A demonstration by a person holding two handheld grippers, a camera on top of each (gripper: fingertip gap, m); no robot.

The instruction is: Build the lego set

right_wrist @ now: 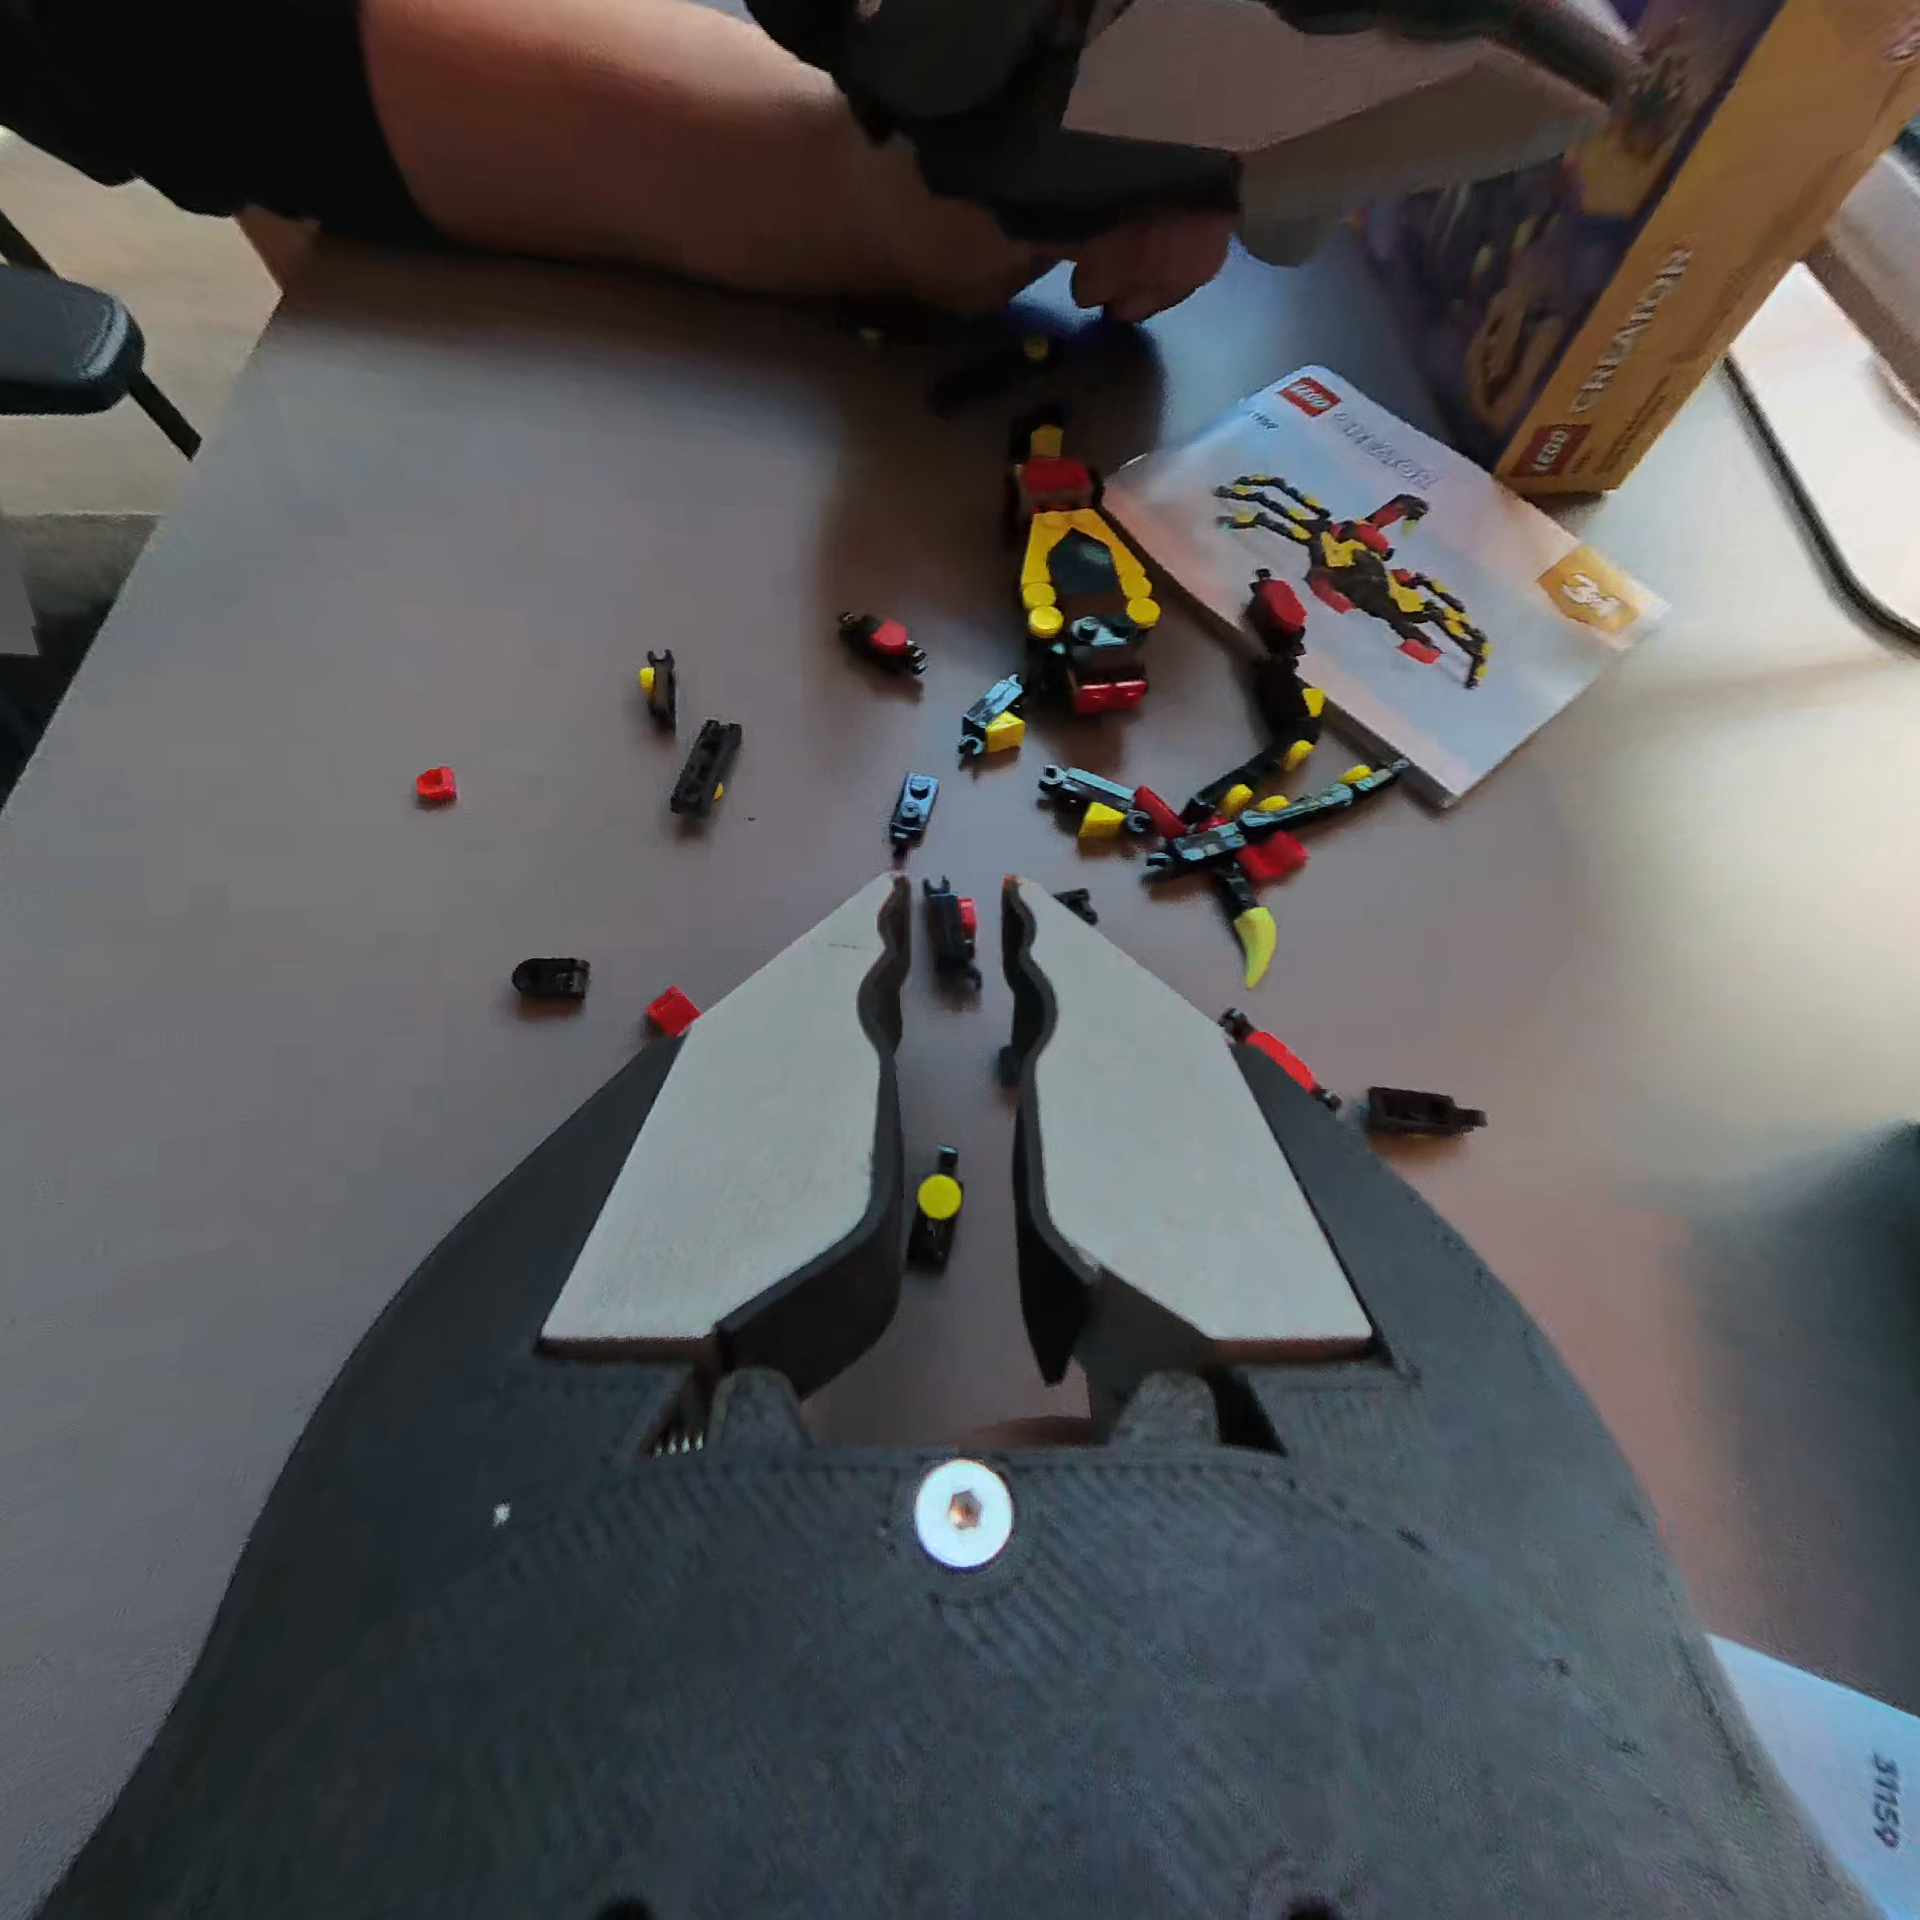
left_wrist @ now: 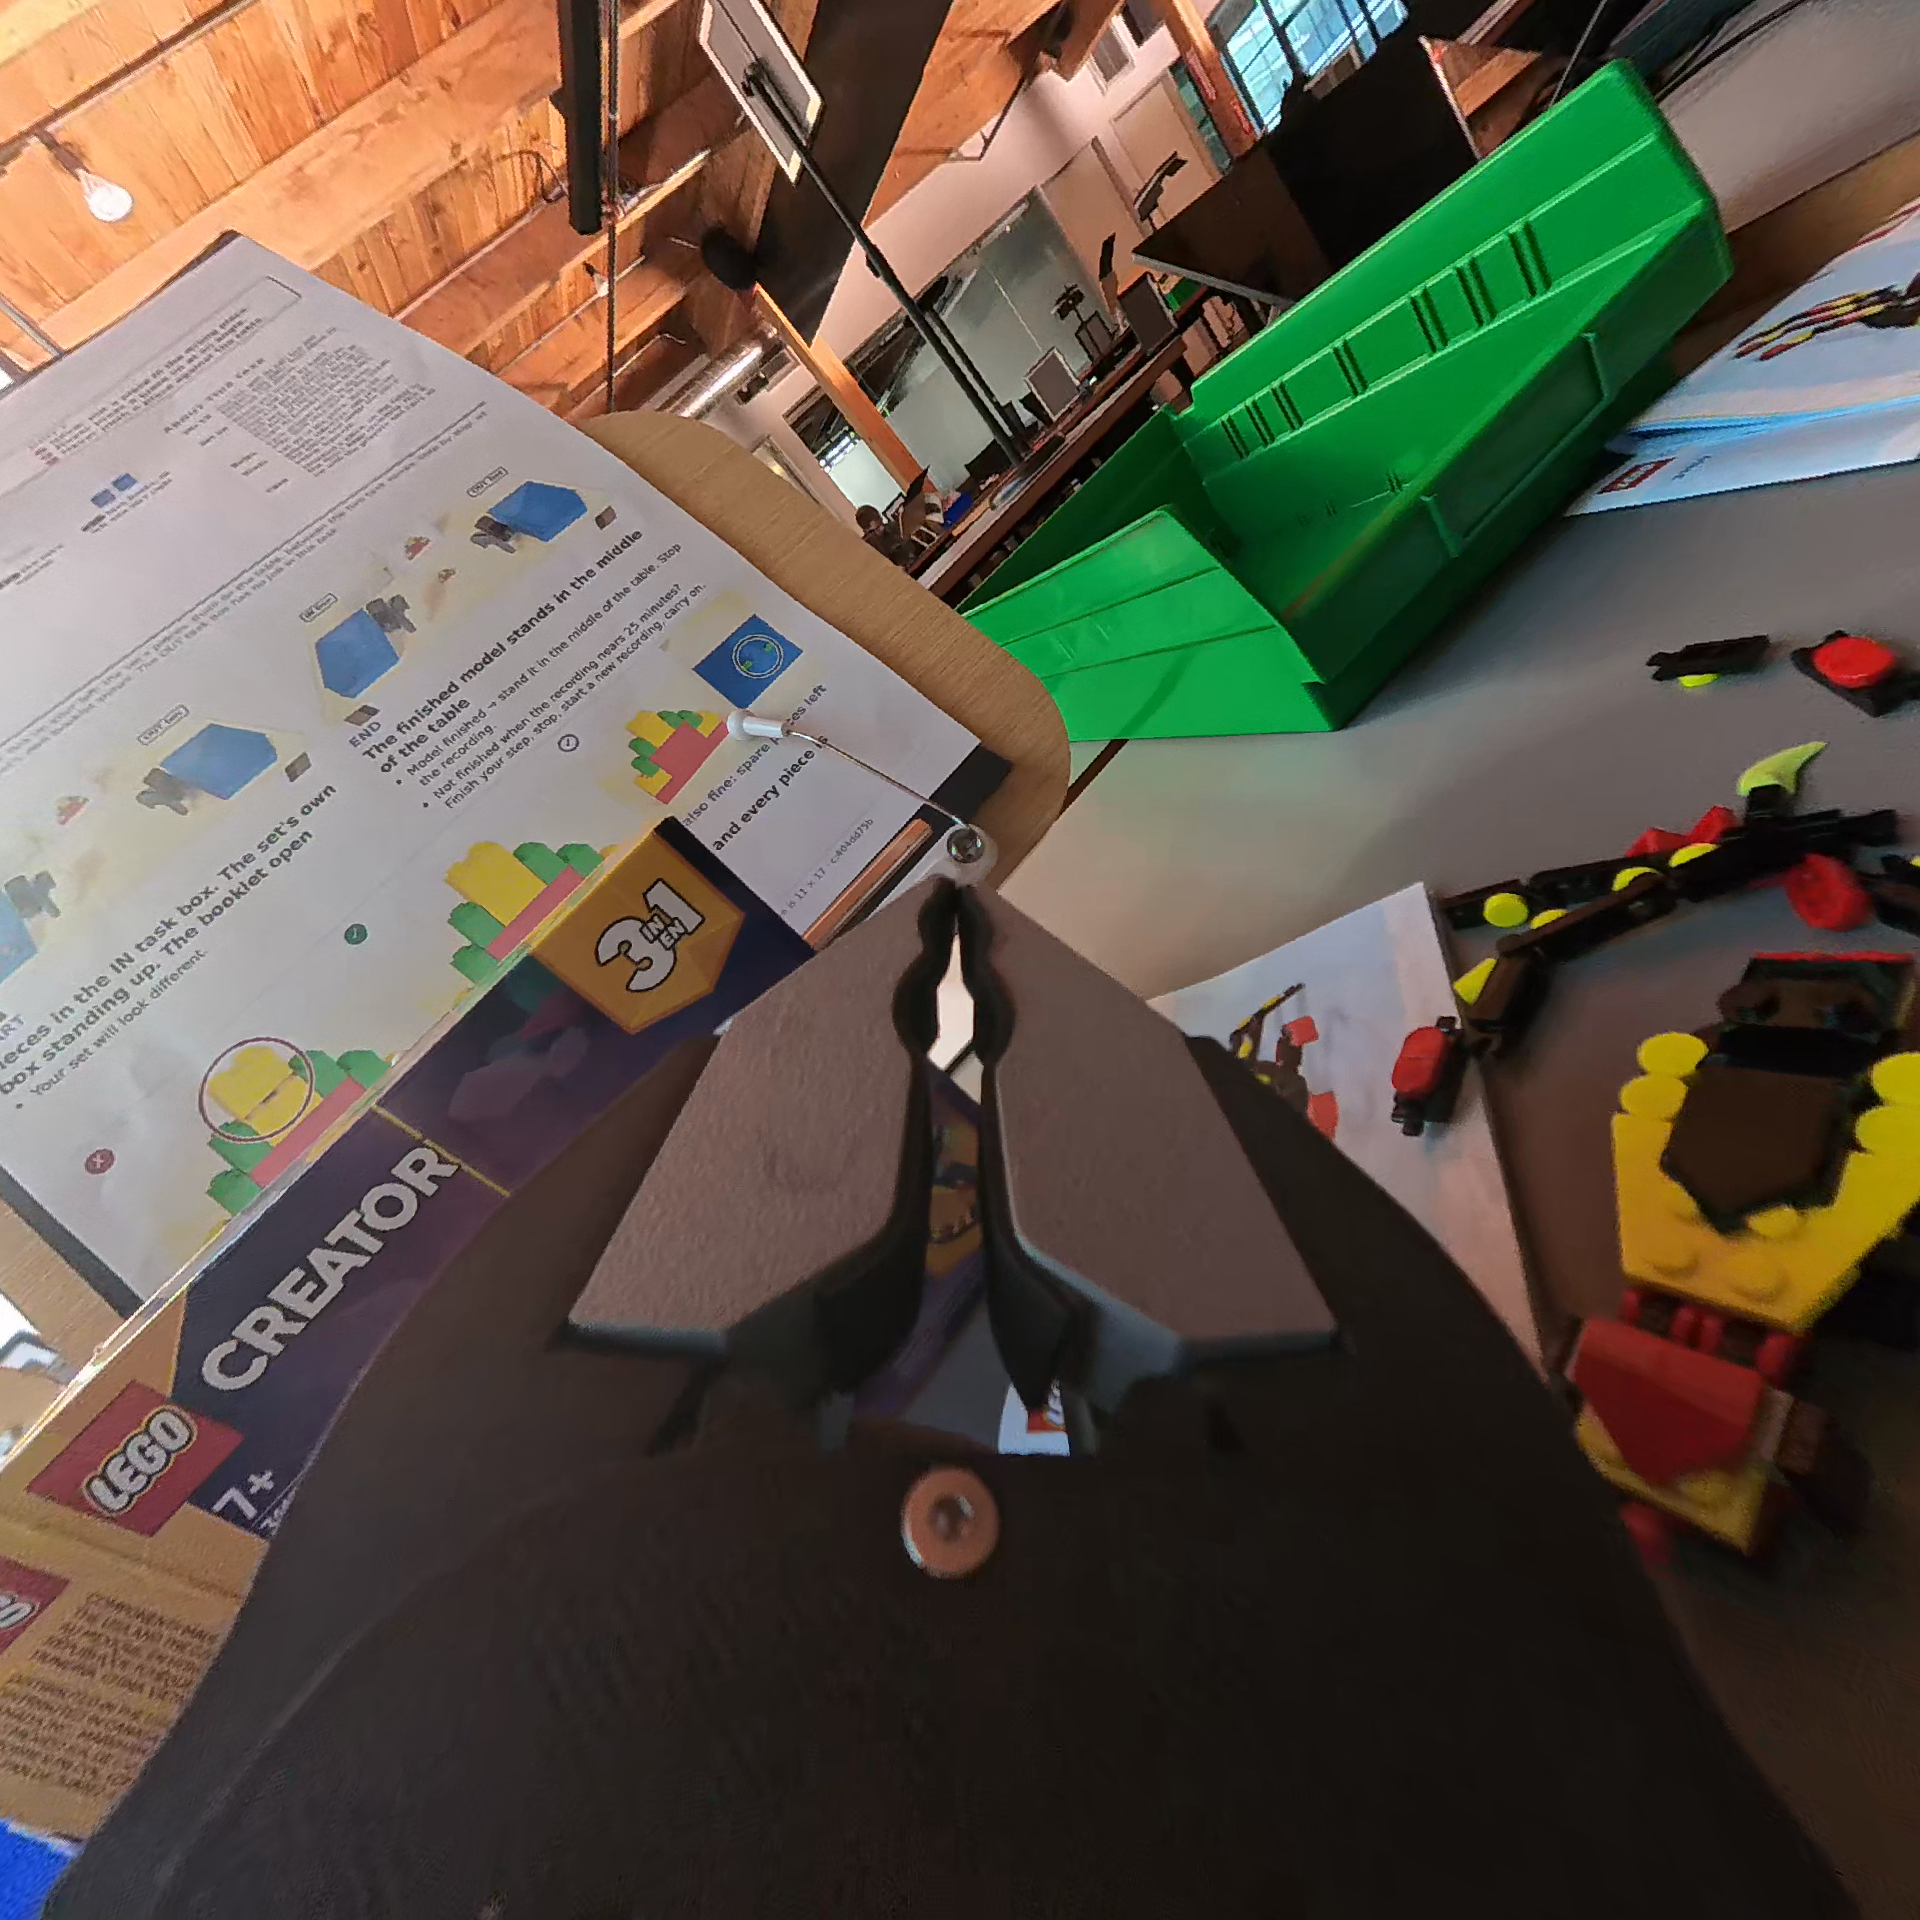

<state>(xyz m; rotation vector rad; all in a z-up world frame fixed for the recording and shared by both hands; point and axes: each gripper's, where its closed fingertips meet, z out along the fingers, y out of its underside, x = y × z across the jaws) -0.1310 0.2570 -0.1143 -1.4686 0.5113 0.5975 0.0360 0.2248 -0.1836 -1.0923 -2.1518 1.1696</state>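
Brick pieces: small black, red and yellow building bricks (right_wrist: pixel 707 767) lie scattered over a dark surface (right_wrist: pixel 416 582), most of them loose and unjoined.
Built part: a partly joined body of yellow, red and black bricks (right_wrist: pixel 1081 582) lies on the far side of the scatter, just left of the booklet.
Jointed chain: a string of black and yellow pieces (right_wrist: pixel 1273 800), ending in a yellow-green claw, lies near the booklet's near corner.
Booklet: a closed instruction booklet (right_wrist: pixel 1434 582) with a picture of a finished creature rests flat on the right.
Box: the set's cardboard box (right_wrist: pixel 1621 343) stands at the far right.
Right tongs: the right tongs (right_wrist: pixel 954 888) are apart and low over the surface; a small black and red piece (right_wrist: pixel 951 930) sits between the tips with clear space on both sides, so nothing is gripped.
Left tongs: the left tongs (left_wrist: pixel 951 904) are together and hold nothing, raised and pointed toward a printed sheet on a wooden stand (left_wrist: pixel 468 644).
Green bins: green plastic bins (left_wrist: pixel 1403 436) sit at the far end of the surface.
Person: an arm (right_wrist: pixel 675 177) rests along the far edge.
Progress: judging by the layout, only the body and chain are joined; many loose pieces remain.
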